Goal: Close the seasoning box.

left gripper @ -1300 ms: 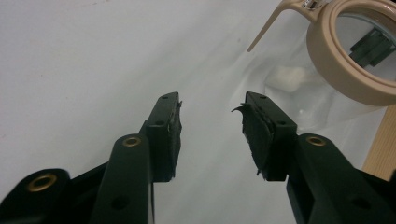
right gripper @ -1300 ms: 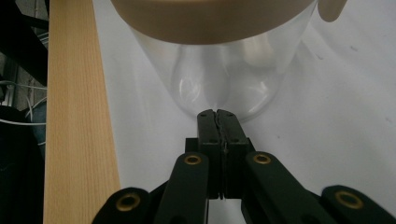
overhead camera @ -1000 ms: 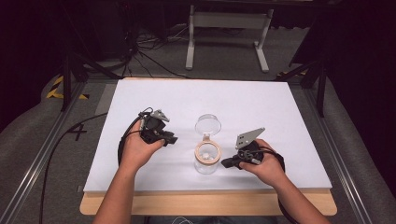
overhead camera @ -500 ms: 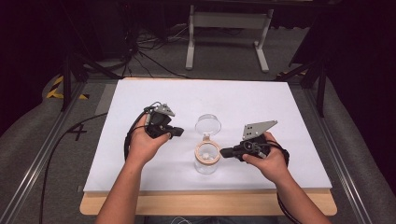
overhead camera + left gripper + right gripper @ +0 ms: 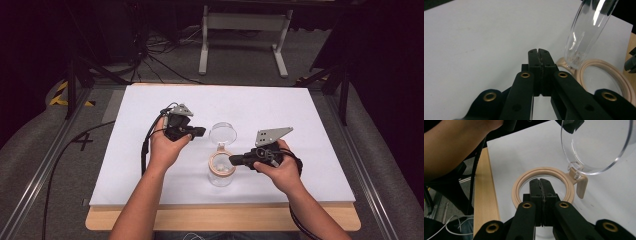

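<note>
A clear jar with a beige rim stands near the front middle of the white board. Its clear round lid is hinged open and stands upright behind the rim. My left gripper is shut and empty, its tips just left of the lid, with the rim off to the right. My right gripper is shut and empty, its tips reaching over the near side of the rim. In the right gripper view the lid rises from a beige hinge tab.
The white board lies on a wooden table whose edge shows at the front. A forearm crosses the top left of the right gripper view. Cables and a metal stand are on the floor beyond the table.
My left gripper has moved right and away from the person, up to the lid. My right gripper has shifted slightly forward to the jar's rim. The lid stays open.
</note>
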A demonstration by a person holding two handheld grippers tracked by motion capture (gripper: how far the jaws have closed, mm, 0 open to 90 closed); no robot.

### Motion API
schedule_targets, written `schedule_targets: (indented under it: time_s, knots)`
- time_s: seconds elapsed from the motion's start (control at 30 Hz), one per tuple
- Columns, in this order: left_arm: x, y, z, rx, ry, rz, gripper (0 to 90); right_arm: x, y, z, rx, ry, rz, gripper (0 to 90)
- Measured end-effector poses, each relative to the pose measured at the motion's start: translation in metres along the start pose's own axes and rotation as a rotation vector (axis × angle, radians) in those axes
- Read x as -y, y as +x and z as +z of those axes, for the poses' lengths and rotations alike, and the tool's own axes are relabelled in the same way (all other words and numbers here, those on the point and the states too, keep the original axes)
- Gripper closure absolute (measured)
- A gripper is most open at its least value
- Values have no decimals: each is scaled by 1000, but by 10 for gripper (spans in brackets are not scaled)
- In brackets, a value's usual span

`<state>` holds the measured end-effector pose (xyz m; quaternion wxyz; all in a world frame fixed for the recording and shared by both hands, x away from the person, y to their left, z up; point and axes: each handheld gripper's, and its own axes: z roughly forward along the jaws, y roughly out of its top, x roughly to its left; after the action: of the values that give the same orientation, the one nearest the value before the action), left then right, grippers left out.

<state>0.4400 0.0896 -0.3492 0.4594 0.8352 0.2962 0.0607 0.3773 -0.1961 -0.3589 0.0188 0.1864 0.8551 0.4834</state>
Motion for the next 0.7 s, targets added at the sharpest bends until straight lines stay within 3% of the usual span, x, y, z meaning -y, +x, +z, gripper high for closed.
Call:
schedule_targets:
  time_s: [0.17, 0.43, 0.7]
  knots:
    - [-2, -4, -1, 3, -19, 11, 885, 0, -4, -3, 39, -44, 34, 900]
    - [-5, -12, -4, 20, -32, 35, 891, -1, -3, -2, 42, -75, 38, 900]
    - [-8, -21, -9, 33, -16, 88, 896, -2, -3, -2, 38, -82, 44, 900]
